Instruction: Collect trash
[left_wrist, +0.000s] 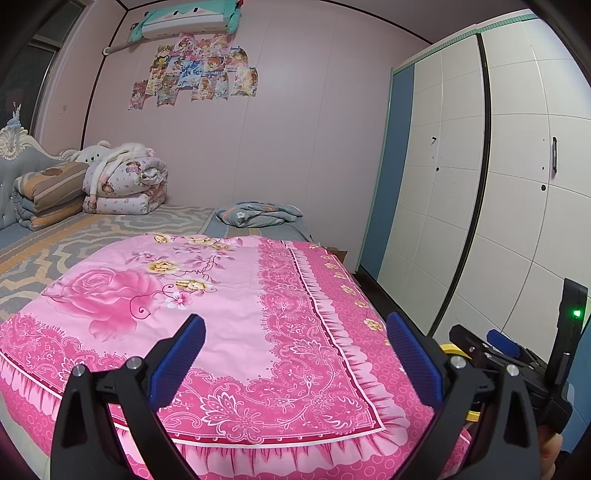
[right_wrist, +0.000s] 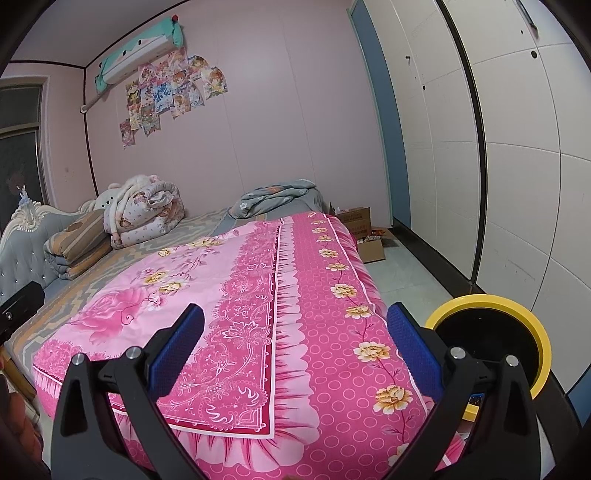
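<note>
My left gripper (left_wrist: 295, 354) is open above the foot of a bed covered by a pink floral sheet (left_wrist: 207, 295), nothing between its blue pads. My right gripper (right_wrist: 295, 350) is also open and empty, held over the sheet's right edge (right_wrist: 332, 332). A yellow-rimmed bin with a black liner (right_wrist: 491, 339) stands on the floor beside the bed, just right of my right gripper; in the left wrist view only a sliver of the yellow bin (left_wrist: 452, 349) shows behind the other gripper's body (left_wrist: 517, 354). No loose trash is visible on the sheet.
Folded quilts (left_wrist: 122, 184) and a plush toy lie by the grey headboard (left_wrist: 11, 177). A crumpled grey cloth (right_wrist: 277, 197) sits at the bed's far side. Cardboard boxes (right_wrist: 358, 229) stand on the floor near the white wardrobe (right_wrist: 498, 147).
</note>
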